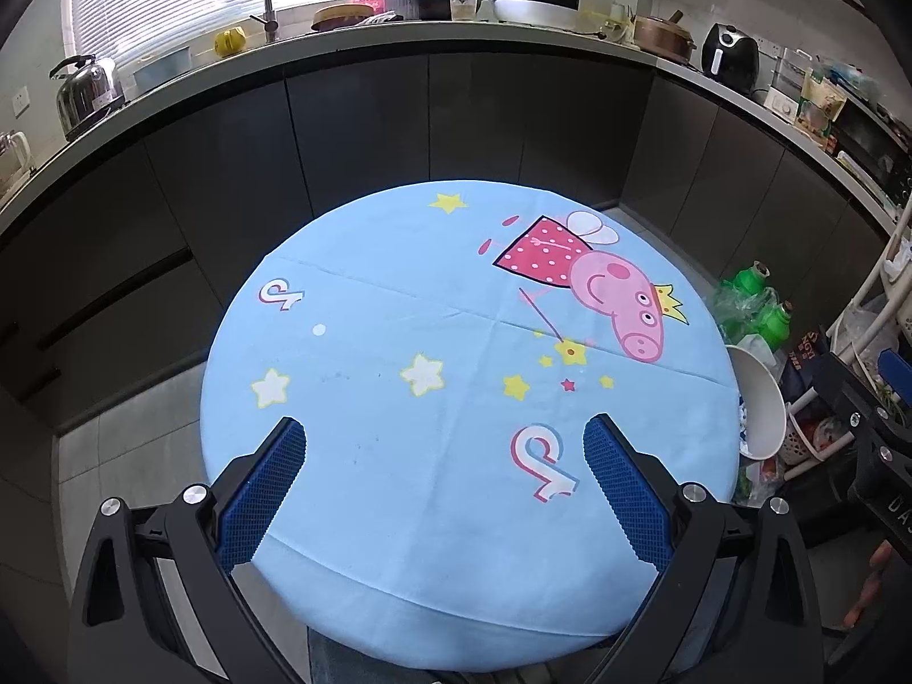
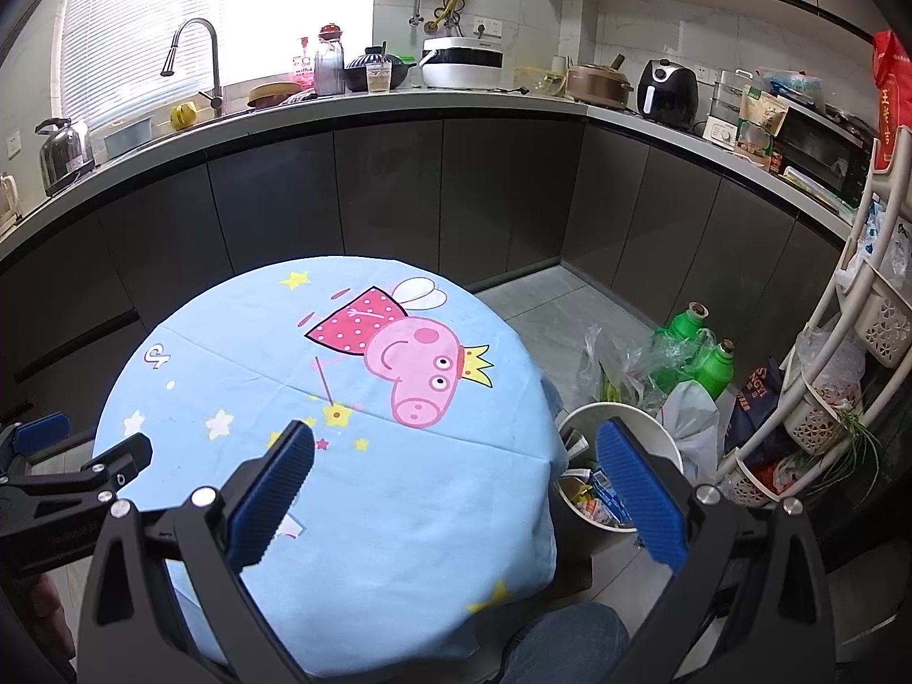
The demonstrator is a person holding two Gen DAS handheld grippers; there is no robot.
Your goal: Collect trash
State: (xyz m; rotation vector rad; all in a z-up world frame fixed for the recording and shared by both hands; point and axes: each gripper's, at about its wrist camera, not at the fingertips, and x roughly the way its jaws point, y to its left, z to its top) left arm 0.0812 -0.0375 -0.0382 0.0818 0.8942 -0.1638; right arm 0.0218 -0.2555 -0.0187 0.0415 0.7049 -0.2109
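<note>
A: Trash sits in the white waste bin (image 2: 667, 439) on the floor, just beside the right edge of the round table (image 2: 353, 513). From my right wrist view the right gripper (image 2: 456, 490) hangs over that edge, its right finger above the bin's mouth and its left finger above the cloth. Jaws are spread wide, nothing between them.

B: And your other one?

A: The left gripper (image 1: 444, 490) hovers over the near half of the table, also wide apart and holding nothing. In that view the bin (image 1: 761, 404) shows only as a tilted white rim past the table's right edge, well to the right of the fingers.

B: What is in the bin?

A: Crumpled wrappers (image 2: 595, 493), blue, yellow and red. Their print is too small for me to read.

B: Any writing you can make out?

A: Very little. A dark bag (image 2: 755, 404) by the rack carries orange letters I cannot read whole. The tablecloth (image 1: 456, 444) shows a pink cartoon pig in a crown and spotted red dress, yellow and white stars, and a note-shaped logo.

B: Materials?

A: The cloth is soft, pale blue, creased in straight fold lines. The finger pads (image 2: 273, 490) are blue ribbed rubber on black frames with silver bolts. The bin is smooth plastic. Behind it stand two green plastic bottles (image 2: 692, 336) among clear crinkled bags, next to a white lattice-basket rack (image 2: 843, 353). Grey tiles cover the floor.
</note>
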